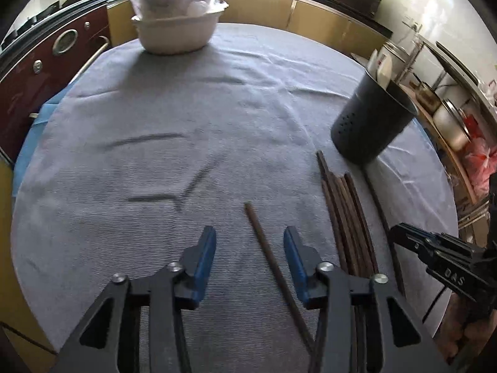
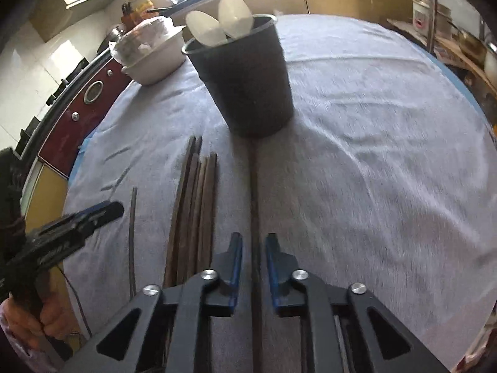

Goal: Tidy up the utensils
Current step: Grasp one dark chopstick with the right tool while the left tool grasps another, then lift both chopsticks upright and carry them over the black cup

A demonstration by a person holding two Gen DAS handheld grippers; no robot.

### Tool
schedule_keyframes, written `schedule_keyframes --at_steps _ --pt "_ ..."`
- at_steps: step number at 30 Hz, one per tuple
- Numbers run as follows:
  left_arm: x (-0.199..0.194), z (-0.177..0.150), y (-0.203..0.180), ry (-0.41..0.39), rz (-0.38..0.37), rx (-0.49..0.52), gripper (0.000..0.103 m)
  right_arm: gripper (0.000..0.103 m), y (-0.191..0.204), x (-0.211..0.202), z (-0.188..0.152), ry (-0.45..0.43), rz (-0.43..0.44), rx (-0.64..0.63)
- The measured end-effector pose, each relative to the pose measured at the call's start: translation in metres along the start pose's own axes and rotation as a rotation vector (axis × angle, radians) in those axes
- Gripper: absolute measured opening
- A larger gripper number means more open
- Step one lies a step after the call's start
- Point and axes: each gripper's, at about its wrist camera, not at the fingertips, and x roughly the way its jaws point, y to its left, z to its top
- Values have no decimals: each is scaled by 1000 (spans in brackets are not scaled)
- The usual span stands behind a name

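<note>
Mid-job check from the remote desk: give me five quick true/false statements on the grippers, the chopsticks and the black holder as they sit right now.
1. The left gripper is shut on a chopstick. False: its jaws are open, with a single chopstick lying between them on the cloth.
2. The right gripper is open, its jaws on either side of a lone chopstick. True.
3. The black holder has tipped over. False: it stands upright on the grey tablecloth.
4. White spoons stick out of the holder. True.
5. A bundle of chopsticks lies inside the holder. False: it lies on the cloth, left of the right gripper.
</note>
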Motion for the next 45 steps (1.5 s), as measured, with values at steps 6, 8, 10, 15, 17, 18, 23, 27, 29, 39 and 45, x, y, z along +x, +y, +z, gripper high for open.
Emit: schedule_keyframes --at_steps 6,8,10,15,17,18,23,27,29,39,45 --pt "15 8 -2 90 33 -17 47 18 10 21 24 51 -62 -37" --pt "23 10 -6 121 37 -14 47 19 15 26 32 64 -90 -60" --pt "28 12 -13 118 58 11 47 19 20 31 37 79 -112 -86" --pt "28 18 -13 107 35 13 8 6 23 37 46 91 -116 -113" --pt "25 18 -7 103 0 -15 7 6 16 32 44 79 -76 -77" --pt "21 15 -5 89 -17 -25 6 6 13 27 41 59 -71 -72" --pt "-20 6 -2 -35 -66 -48 5 6 3 -10 28 -35 26 -51" --pt "-64 8 -11 -143 -94 -24 5 6 -1 -50 20 -145 111 -27" --pt "-82 10 -17 -193 -104 -11 5 6 -2 -69 17 -200 142 -22" --pt "-138 21 -47 -400 -145 43 5 6 12 -131 2 -475 226 -27" --pt "-149 32 -52 -476 -146 58 5 6 20 -155 3 -584 226 -36"
